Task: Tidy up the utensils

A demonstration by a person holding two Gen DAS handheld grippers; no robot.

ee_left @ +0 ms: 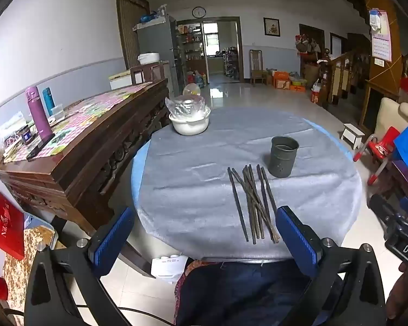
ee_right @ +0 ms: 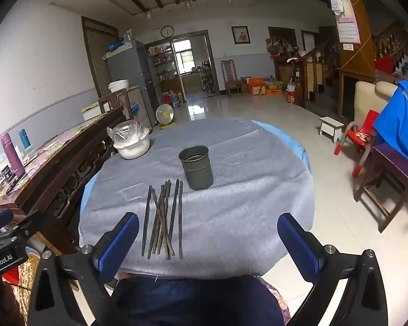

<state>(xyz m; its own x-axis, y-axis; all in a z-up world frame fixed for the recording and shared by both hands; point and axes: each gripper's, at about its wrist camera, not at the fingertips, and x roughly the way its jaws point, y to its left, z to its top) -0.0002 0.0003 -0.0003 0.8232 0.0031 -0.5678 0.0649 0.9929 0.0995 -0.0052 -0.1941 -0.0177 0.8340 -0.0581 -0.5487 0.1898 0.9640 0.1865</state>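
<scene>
Several dark chopsticks (ee_left: 251,203) (ee_right: 163,217) lie loosely bunched on the grey cloth of a round table (ee_left: 190,190) (ee_right: 244,203), ends toward me. Just beyond them stands a dark metal holder cup (ee_left: 283,156) (ee_right: 196,167), upright and with nothing showing inside. My left gripper (ee_left: 206,225) hovers above the near table edge, left of the chopsticks, open and holding nothing. My right gripper (ee_right: 208,231) hangs over the same edge, open and holding nothing, with the chopsticks' near ends just inside its left finger (ee_right: 119,241).
A white bowl under a plastic bag (ee_left: 189,118) (ee_right: 132,142) sits at the table's far left. A long wooden sideboard (ee_left: 81,146) with flasks stands to the left. A red child's chair (ee_right: 359,141) and a wooden chair (ee_right: 389,182) stand on the right.
</scene>
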